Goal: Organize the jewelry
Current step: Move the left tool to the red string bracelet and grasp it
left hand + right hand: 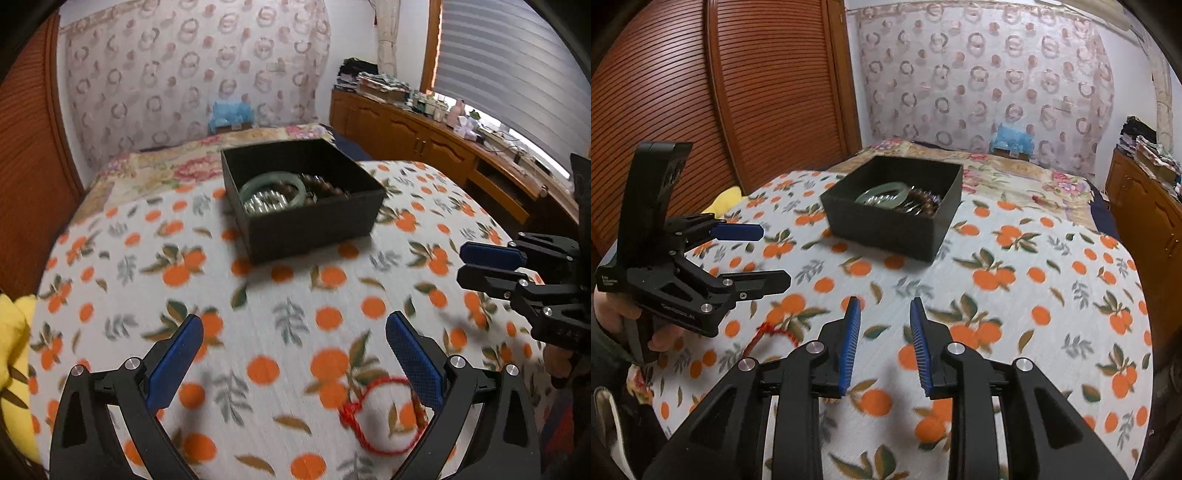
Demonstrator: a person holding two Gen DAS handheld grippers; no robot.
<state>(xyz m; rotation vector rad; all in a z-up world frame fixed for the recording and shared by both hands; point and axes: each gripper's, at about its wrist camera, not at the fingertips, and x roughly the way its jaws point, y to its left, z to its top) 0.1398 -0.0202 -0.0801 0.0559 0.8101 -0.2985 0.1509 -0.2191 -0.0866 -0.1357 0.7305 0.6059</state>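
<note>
The bedspread (pixel 280 295) is seen as soft woven cloth with a matt printed surface. The box (pixel 314 229) standing on it is finished in matt black, apparently card with a slightly rough face. Inside the box, a smooth, glossy green bangle (pixel 273 182) and shiny metallic beads (pixel 264 205) are seen. Near the box, a red cord bracelet (pixel 384 417) of twisted thread is laid. The cabinet (pixel 413 136) beyond is glossy varnished wood.

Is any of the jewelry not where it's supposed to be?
Yes. The red string bracelet lies loose on the orange-print cloth, just by the open left gripper, while the green bangle and the beads sit inside the black box.
</note>
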